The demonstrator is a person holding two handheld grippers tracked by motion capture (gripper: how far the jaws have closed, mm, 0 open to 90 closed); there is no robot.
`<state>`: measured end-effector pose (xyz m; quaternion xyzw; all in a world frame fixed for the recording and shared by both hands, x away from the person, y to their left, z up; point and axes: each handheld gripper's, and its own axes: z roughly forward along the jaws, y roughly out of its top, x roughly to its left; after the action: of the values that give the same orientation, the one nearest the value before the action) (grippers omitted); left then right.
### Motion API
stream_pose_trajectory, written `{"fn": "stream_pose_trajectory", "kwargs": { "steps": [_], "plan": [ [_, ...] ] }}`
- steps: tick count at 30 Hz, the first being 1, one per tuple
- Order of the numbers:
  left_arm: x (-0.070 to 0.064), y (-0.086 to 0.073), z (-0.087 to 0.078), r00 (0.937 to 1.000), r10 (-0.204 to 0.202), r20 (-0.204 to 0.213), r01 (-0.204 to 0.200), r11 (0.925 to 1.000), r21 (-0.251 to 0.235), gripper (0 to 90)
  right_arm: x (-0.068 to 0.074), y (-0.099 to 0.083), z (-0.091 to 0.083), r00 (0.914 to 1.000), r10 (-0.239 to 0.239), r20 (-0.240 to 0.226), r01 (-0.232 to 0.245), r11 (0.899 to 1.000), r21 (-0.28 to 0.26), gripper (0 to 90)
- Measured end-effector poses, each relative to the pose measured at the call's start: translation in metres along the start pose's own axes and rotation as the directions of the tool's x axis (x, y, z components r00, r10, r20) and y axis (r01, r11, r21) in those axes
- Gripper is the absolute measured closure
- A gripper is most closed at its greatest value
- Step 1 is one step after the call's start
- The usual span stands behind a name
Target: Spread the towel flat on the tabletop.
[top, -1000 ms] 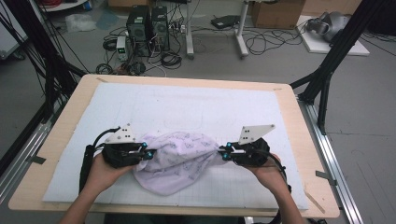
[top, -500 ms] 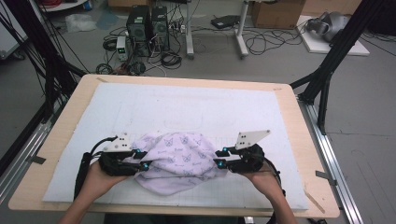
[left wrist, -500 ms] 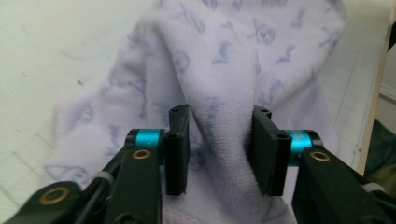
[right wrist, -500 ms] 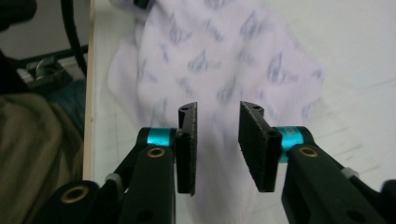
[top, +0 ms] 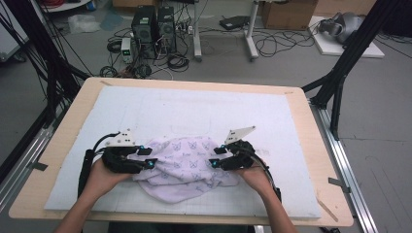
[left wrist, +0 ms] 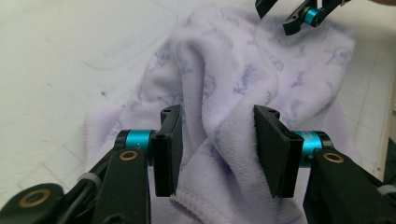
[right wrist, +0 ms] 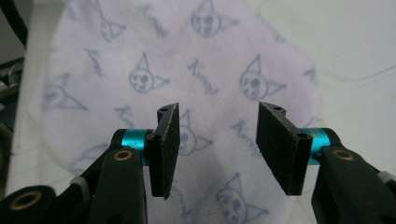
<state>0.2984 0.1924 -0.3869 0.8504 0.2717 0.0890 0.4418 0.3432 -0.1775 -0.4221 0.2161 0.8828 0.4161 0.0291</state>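
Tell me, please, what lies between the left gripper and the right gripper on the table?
The lilac towel lies bunched between the left gripper and the right gripper in the high view. Both stand open at its opposite edges.

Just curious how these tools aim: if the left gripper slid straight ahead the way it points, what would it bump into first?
Most likely the raised fold of the lilac towel, already between the left gripper's open fingers.

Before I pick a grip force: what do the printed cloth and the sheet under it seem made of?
The lavender printed towel looks like soft plush terry or fleece: matte fuzzy nap, limp folds, stitched hem. The white table sheet looks like rigid foam board, matte and faintly pitted, though that is uncertain.
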Motion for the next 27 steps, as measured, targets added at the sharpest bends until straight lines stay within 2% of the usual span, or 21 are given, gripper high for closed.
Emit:
{"fn": "stream_pose_trajectory", "kwargs": {
  "steps": [1,2,3,4,6,7,8,9,11,16,23,27],
  "plan": [
    [0.001,-0.002,0.005,1.0,-0.001,0.009,0.001,0.9999,0.015,55.1,0.0,0.0,0.0,1.0,0.0,0.0,0.0,1.0,0.0,49.7],
    [0.001,-0.004,0.01,0.9998,0.002,0.019,-0.002,0.9994,0.035,63.0,0.002,-0.005,0.009,1.0,-0.005,-0.005,0.005,1.0,0.028,53.4],
    [0.002,-0.006,0.014,0.9996,-0.003,0.027,0.002,0.9989,0.048,63.0,0.002,-0.005,0.009,1.0,-0.005,-0.005,0.005,1.0,0.028,53.4],
    [0.002,-0.007,0.018,0.9994,-0.006,0.035,0.003,0.998,0.063,67.5,0.003,-0.007,0.013,0.9999,-0.008,-0.007,0.008,0.999,0.04,56.8],
    [0.002,-0.01,0.024,0.9993,-0.006,0.037,0.003,0.9968,0.08,74.0,0.007,-0.012,0.019,0.9994,-0.029,-0.021,0.03,0.997,0.066,67.1],
    [0.002,-0.011,0.025,0.9993,-0.011,0.036,0.008,0.9968,0.079,75.8,0.01,-0.011,0.018,0.9986,-0.042,-0.033,0.045,0.996,0.074,78.9],
    [0.001,-0.012,0.026,0.9994,-0.009,0.034,0.006,0.9966,0.083,77.1,0.012,-0.009,0.018,0.9968,-0.067,-0.045,0.07,0.994,0.08,83.5],
    [0.001,-0.012,0.025,0.9995,-0.007,0.031,0.004,0.9969,0.079,77.9,0.015,-0.009,0.017,0.9947,-0.097,-0.033,0.1,0.991,0.087,86.3],
    [-0.001,-0.011,0.022,0.9997,0.0,0.026,-0.002,0.9973,0.073,79.2,0.019,-0.008,0.014,0.993,-0.114,-0.031,0.116,0.989,0.088,87.2],
    [-0.006,-0.013,0.012,0.9995,0.022,0.025,-0.023,0.9973,0.07,80.1,0.035,-0.012,-0.007,0.989,-0.143,-0.039,0.144,0.988,0.049,87.7],
    [-0.021,-0.02,0.0,0.9975,0.047,0.052,-0.05,0.9967,0.065,80.6,0.068,-0.032,-0.028,0.9834,-0.155,-0.094,0.156,0.988,0.005,87.9],
    [-0.03,-0.023,-0.01,0.9956,0.062,0.07,-0.066,0.9962,0.057,80.1,0.086,-0.035,-0.037,0.9751,-0.173,-0.138,0.174,0.985,-0.007,87.7]
  ]
}}
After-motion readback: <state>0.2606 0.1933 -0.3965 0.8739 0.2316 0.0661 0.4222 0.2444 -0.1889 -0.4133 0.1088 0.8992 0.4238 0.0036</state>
